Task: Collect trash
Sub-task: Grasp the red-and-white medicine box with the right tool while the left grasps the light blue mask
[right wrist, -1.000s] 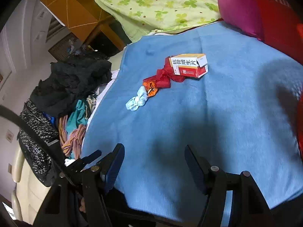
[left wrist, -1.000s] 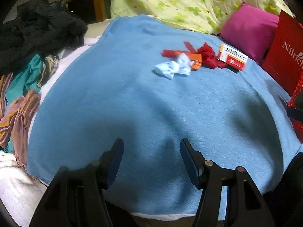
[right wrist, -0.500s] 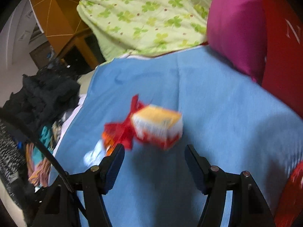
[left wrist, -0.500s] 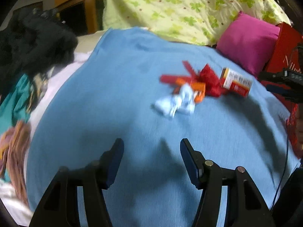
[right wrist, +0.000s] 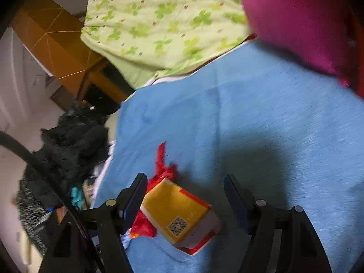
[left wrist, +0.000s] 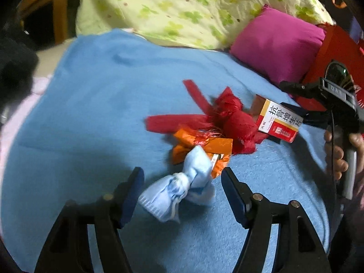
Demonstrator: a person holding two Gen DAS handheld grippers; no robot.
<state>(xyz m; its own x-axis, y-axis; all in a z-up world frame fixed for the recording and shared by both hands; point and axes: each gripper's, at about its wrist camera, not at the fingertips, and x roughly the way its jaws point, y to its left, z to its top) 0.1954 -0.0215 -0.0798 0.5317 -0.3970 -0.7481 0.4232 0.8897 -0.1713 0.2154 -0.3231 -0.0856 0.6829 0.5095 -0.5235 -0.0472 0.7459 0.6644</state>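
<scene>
On the blue blanket [left wrist: 95, 113], the left claw [left wrist: 182, 193] is opening around a crumpled blue tissue [left wrist: 182, 184], pads not touching it. Beside the red ribbon [left wrist: 227, 118], the right claw [right wrist: 184, 195] is opening around the medicine box [right wrist: 179, 213], untouched.

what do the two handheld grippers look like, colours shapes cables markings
Both the left gripper and the right gripper have black angular arms with triangular cut-outs and round metal pivot pins, ending in flat dark blue pads. Seen from the left wrist view, the right one carries a round fisheye lens, a pale upright handle and a thin black cable.
</scene>
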